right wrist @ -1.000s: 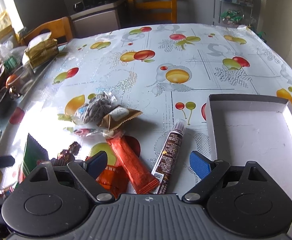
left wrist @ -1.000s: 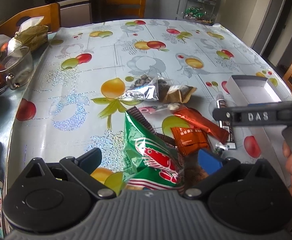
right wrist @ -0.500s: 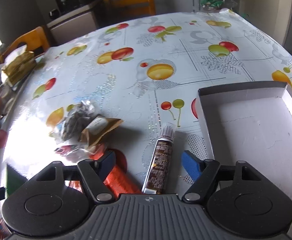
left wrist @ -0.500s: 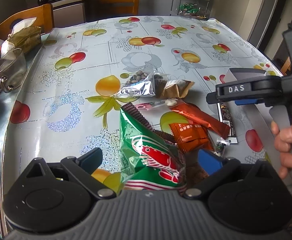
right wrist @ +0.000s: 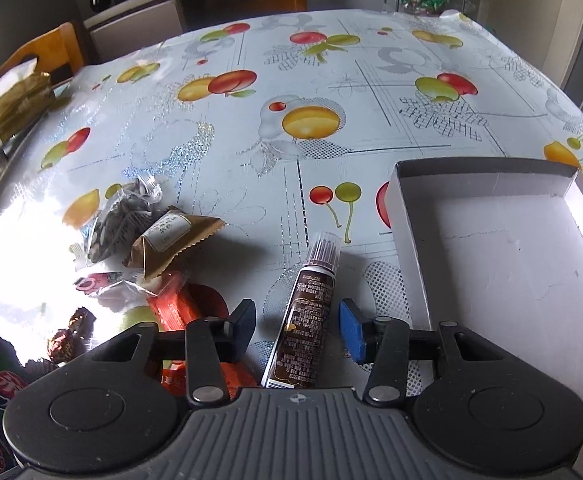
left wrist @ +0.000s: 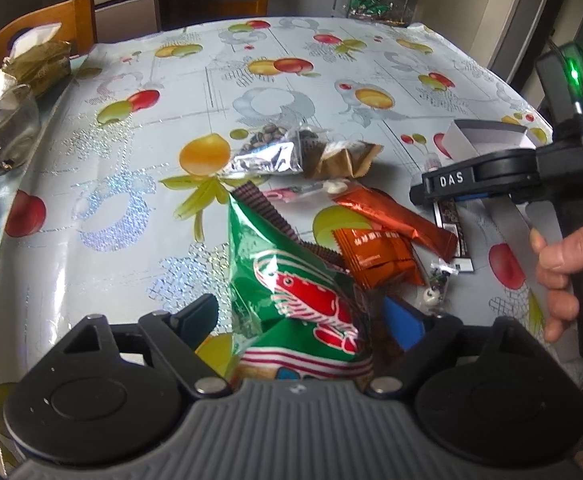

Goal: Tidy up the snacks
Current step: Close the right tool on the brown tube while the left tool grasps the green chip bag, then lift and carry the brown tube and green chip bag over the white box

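Black R gripper (right wrist: 297,326) closing astride choc tube (right wrist: 305,332).

Both tools angled down, left tool (left wrist: 297,316) wide, right tool (right wrist: 299,322) apparently narrowing.

The right tongs (right wrist: 297,322) have just been closing around a brown tube (right wrist: 305,320) lying on the bench (right wrist: 251,128) — gaps still show on both sides. A white box (right wrist: 407,248) sits just right; snack packets (right wrist: 171,236) lie left.
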A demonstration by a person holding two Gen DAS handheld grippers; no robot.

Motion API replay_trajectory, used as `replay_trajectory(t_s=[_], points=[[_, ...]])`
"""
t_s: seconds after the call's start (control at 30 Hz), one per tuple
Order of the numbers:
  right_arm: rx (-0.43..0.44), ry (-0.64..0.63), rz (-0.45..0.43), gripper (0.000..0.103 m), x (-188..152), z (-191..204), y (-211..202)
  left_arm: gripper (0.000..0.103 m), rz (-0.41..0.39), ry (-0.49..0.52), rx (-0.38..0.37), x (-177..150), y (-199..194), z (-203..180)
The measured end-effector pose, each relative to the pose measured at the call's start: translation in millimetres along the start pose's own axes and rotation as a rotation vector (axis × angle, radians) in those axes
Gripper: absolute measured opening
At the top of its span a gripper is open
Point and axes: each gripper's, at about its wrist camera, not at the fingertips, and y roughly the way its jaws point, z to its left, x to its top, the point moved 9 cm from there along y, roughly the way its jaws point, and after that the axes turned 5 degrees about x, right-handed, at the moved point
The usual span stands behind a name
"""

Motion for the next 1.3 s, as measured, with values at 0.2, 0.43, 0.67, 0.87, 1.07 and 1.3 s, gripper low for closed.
replay_trajectory(t_s=[0.2,0.43,0.67,0.87,1.07,1.3], points=[[-0.017,-0.034,-0.004,0.042,-2,2,0,0.083,0.0,0.006,0.006,-1,1,1],[-0.027,-0.066,-0.011,0.038,-4,5,0,0.073,0.023,0.017,-0.009,-8,4,-2],[-0.013,-0.047,-0.016,0.027,-3,2,-1,0.058,0.012,0.022,-0.045,-8,0,-7],[0.013,-0.016,-0.015,0.026,-2,1,-3,0.053,-0.015,0.017,-0.04,-3,-7,-4],[0.034,-0.006,-0.033,0.025,1,2,-11,0.052,-0.055,0.018,-0.026,6,-17,-1],[0.055,-0.017,-0.082,0.025,4,5,-33,0.052,-0.101,0.019,-0.007,18,-30,4]])
